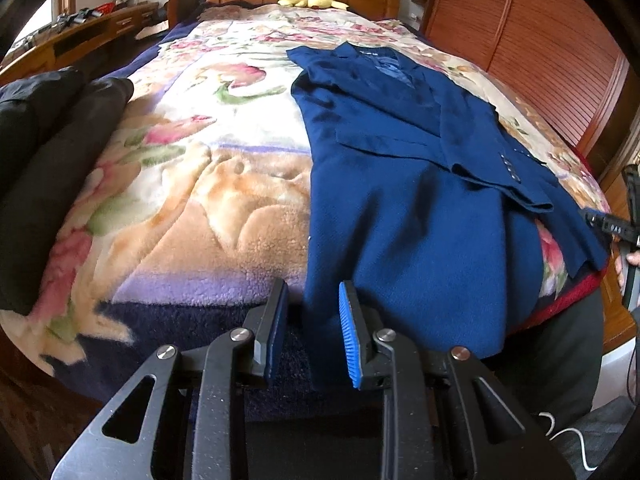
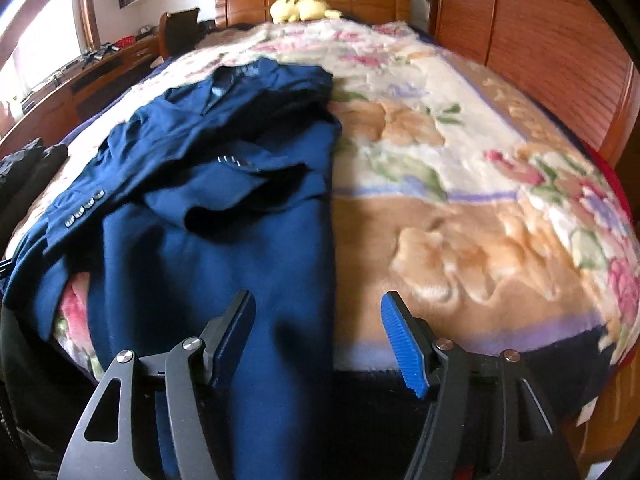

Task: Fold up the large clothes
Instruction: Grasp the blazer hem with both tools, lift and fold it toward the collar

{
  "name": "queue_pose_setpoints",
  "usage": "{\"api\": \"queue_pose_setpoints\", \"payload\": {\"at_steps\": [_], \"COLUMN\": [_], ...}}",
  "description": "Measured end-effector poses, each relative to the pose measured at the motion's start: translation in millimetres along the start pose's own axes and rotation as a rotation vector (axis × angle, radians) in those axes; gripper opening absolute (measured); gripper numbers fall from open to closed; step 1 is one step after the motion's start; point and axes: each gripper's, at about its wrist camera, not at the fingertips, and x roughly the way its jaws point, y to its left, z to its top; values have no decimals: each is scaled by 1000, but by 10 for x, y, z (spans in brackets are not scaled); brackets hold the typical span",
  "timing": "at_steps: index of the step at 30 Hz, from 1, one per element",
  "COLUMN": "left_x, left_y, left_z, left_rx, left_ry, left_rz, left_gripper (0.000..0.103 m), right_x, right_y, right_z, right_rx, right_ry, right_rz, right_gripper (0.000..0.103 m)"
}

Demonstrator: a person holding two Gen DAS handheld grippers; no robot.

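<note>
1. Blue jacket [image 1: 404, 184] lay lengthwise on the bed's floral blanket [image 1: 192, 168], its hem hanging over the foot edge nearest us.
2. We judged it partly folded: sides and sleeves turned inward, the lengthwise fold left to do.
3. Our left tool [image 1: 314, 330] and right tool [image 2: 318, 338] both had fingers apart, holding nothing, poised at the hem.
4. A black garment [image 1: 52, 168] lay well apart.

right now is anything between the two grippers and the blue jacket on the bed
Nothing visible. The blue jacket lies open on the floral blanket, its hem hanging over the near edge just ahead of the left gripper and the right gripper. Both are open and empty. The black garment lies off to the side.
</note>
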Motion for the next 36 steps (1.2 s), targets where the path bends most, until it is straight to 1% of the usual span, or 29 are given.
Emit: {"api": "queue_pose_setpoints", "payload": {"at_steps": [3, 5, 7, 9, 10, 11, 13, 14, 15, 17, 19, 22, 26, 27, 30, 31, 36], "left_x": [-10, -15, -8, -2, -7, -20, -79, -120, -202, -370, -608, -936, -1292, -1416, -1718, -1858, -2340], "left_y": [-55, -94, -134, -166, -177, -178, -202, -225, -261, -322, -409, -573, -810, -895, -988, -1014, -1004], "left_z": [2, -15, -49, -62, -63, -55, -16, 6, 43, 117, 244, 451, 741, 821, 976, 1019, 1169], "left_rx": [6, 17, 30, 49, 56, 53, 59, 64, 71, 73, 82, 111, 150, 166, 175, 183, 200], "left_ry": [8, 20, 27, 27, 21, 17, 3, -10, -36, -89, -159, -252, -349, -384, -462, -496, -597], "left_rz": [-1, -35, -63, -62, -67, -75, -94, -98, -109, -124, -144, -163, -211, -215, -242, -241, -245], "left_gripper": [27, 27, 27, 25, 17, 10, 8, 7, 7, 6, 5, 5, 5, 5, 5, 5, 5], "right_x": [34, 51, 83, 111, 118, 118, 107, 97, 93, 34, -108, -435, -863, -984, -1332, -1442, -2020], "right_y": [-13, -23, -71, -122, -108, -88, -28, 6, 34, 63, 53, 55, 53, 65, 107, 109, 14], "right_z": [-36, -32, -32, -45, -55, -62, -68, -72, -73, -53, 9, 163, 350, 388, 456, 462, 427], "right_rx": [8, 4, 22, 48, 44, 30, 1, -11, -23, -35, -22, -24, -21, -26, -52, -55, -68], "right_ry": [39, 35, 44, 54, 59, 66, 83, 87, 82, 52, -12, -125, -243, -275, -353, -377, -479], "right_rz": [37, 41, 74, 112, 127, 141, 190, 221, 226, 235, 262, 276, 315, 325, 335, 335, 341], "right_gripper": [67, 67, 67, 66, 56, 49, 13, 10, 7, 6, 5, 5, 5, 5, 5, 5, 4]}}
